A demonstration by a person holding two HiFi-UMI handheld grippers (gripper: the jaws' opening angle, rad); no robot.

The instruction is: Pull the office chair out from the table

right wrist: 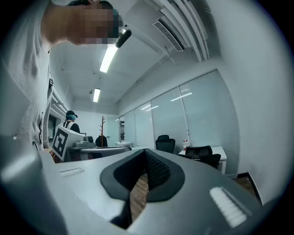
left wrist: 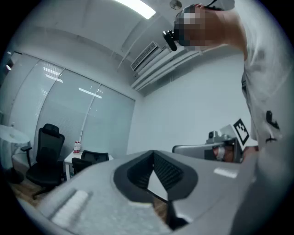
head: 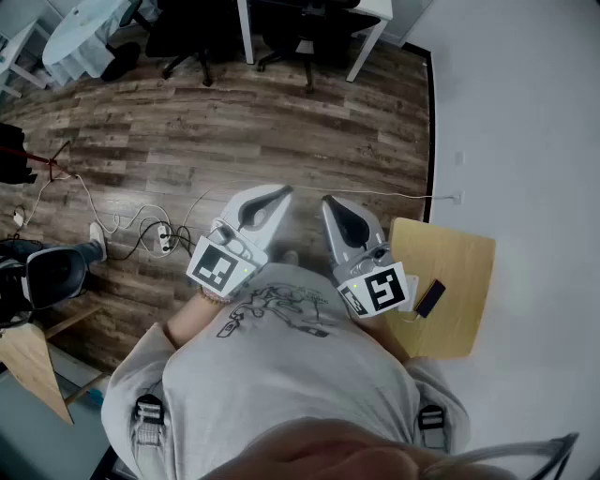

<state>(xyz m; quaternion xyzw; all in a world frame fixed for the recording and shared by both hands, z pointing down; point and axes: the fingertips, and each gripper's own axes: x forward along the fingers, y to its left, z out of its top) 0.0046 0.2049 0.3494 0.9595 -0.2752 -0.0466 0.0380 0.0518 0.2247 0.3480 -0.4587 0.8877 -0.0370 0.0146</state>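
Note:
Two black office chairs point(head: 187, 33) point(head: 305, 28) stand tucked at a white table point(head: 370, 37) at the far side of the room, well away from me. The same chairs show in the left gripper view point(left wrist: 46, 156) point(left wrist: 89, 160) and in the right gripper view point(right wrist: 165, 143) point(right wrist: 204, 155). My left gripper point(head: 272, 199) point(left wrist: 154, 158) and right gripper point(head: 336, 208) point(right wrist: 144, 156) are held side by side close to my chest, pointing level toward the chairs. Both are shut with nothing between the jaws.
A small wooden table point(head: 450, 281) with a dark object point(head: 429, 298) stands at my right against the white wall. Cables and a power strip point(head: 164, 239) lie on the wood floor at left. A round white table point(head: 89, 33) is far left. A person point(right wrist: 70, 120) stands in the background.

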